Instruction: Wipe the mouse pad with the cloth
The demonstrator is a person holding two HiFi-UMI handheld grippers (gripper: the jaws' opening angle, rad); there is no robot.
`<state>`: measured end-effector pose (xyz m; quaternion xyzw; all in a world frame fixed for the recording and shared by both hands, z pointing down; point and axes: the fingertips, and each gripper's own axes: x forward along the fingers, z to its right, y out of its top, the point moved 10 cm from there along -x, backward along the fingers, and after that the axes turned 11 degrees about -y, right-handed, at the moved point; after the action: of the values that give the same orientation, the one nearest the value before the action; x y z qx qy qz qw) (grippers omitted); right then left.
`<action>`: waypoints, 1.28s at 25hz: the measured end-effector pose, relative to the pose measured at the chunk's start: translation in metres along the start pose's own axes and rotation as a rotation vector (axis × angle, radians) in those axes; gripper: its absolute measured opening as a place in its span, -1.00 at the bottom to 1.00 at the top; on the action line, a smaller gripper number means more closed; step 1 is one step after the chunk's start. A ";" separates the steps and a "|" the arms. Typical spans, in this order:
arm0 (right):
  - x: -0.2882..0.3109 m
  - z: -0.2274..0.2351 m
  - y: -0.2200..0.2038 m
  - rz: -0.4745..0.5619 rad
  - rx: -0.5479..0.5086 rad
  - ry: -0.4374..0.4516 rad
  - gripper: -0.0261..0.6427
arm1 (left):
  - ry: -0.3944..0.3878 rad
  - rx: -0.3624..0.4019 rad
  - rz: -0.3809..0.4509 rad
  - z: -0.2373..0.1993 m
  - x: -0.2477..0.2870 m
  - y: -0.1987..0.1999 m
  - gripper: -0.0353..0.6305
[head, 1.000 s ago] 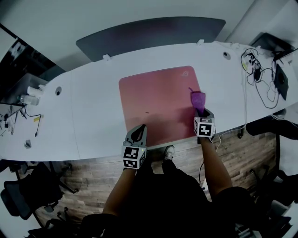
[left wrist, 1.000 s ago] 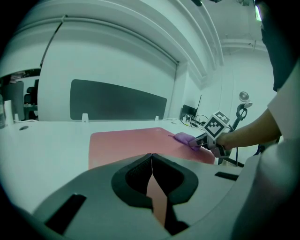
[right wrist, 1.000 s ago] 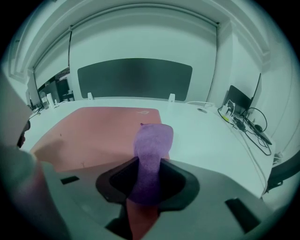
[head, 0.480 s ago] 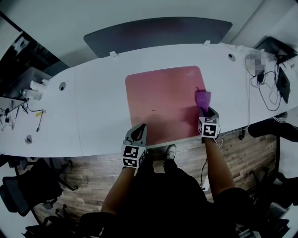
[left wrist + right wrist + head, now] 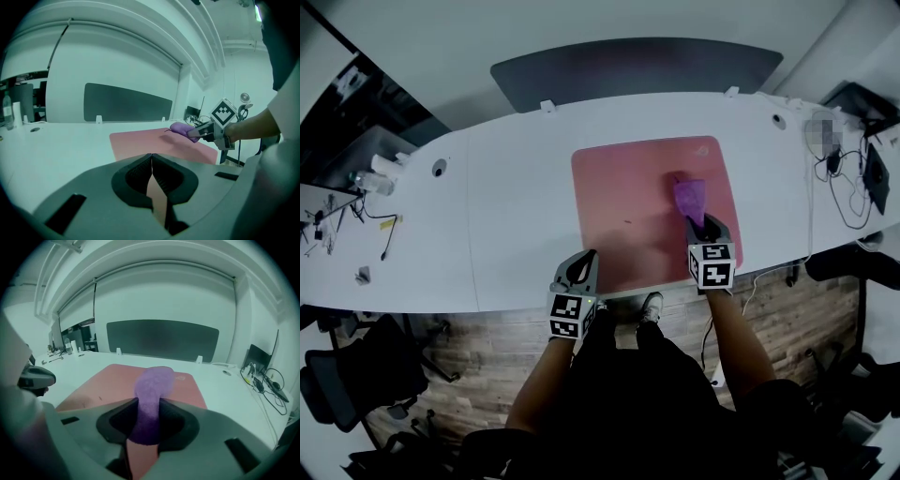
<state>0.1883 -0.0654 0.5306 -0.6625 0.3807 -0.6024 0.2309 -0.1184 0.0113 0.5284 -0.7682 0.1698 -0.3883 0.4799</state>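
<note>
Our right gripper (image 5: 705,226) had its jaws clamped on the purple cloth (image 5: 689,196), which stuck out ahead of them over the right part of the pink mouse pad (image 5: 623,211); we could not tell whether the cloth touched the pad. The pad lay flat on the white table (image 5: 506,216), close to its near edge. Our left gripper (image 5: 578,268) hung by the pad's near left corner, jaws pressed together with nothing between them. Cables (image 5: 848,187) lay at the table's right end.
</note>
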 end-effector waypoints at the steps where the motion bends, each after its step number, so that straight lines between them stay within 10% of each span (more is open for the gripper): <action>1: -0.002 -0.009 0.003 0.004 -0.002 0.014 -0.53 | 0.006 -0.002 0.002 -0.004 -0.004 -0.001 -0.83; 16: -0.028 -0.171 -0.008 -0.070 -0.061 0.281 -0.53 | 0.013 -0.046 0.025 -0.047 -0.032 -0.012 -0.83; 32: -0.042 -0.227 -0.038 -0.171 -0.109 0.363 -0.52 | 0.046 -0.065 -0.016 -0.055 -0.047 -0.027 -0.83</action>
<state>-0.0236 0.0254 0.5718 -0.5846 0.3902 -0.7078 0.0706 -0.1927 0.0204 0.5443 -0.7756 0.1873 -0.4039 0.4474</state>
